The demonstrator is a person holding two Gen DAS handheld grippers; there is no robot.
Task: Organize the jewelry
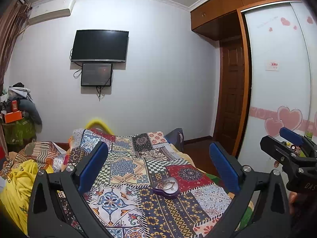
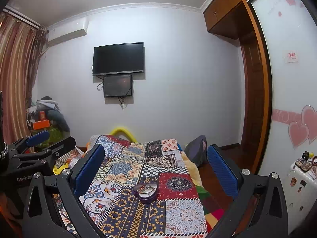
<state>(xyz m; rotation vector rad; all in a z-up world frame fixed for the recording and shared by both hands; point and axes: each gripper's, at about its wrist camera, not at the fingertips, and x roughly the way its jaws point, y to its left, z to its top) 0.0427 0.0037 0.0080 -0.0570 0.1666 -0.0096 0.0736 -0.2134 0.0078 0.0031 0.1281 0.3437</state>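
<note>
A purple heart-shaped jewelry box (image 1: 166, 186) lies on the patchwork bedspread (image 1: 126, 164), with chains and small pieces showing through its top. My left gripper (image 1: 159, 166) hovers above the bed, wide open and empty, with the box low between its blue fingers. In the right wrist view the same box (image 2: 146, 191) sits just below the middle of my open, empty right gripper (image 2: 155, 170). Each gripper shows in the other's view: the right gripper (image 1: 291, 144) at the far right, the left gripper (image 2: 37, 141) at the far left. Neither touches the box.
The bed runs toward a white wall with a TV (image 1: 100, 46). Yellow and striped cloths (image 1: 21, 178) are heaped at its left. A wardrobe with heart-patterned sliding doors (image 2: 293, 91) and a small stand of cosmetics (image 2: 305, 163) are on the right. A dark bag (image 2: 197, 150) lies by the bed.
</note>
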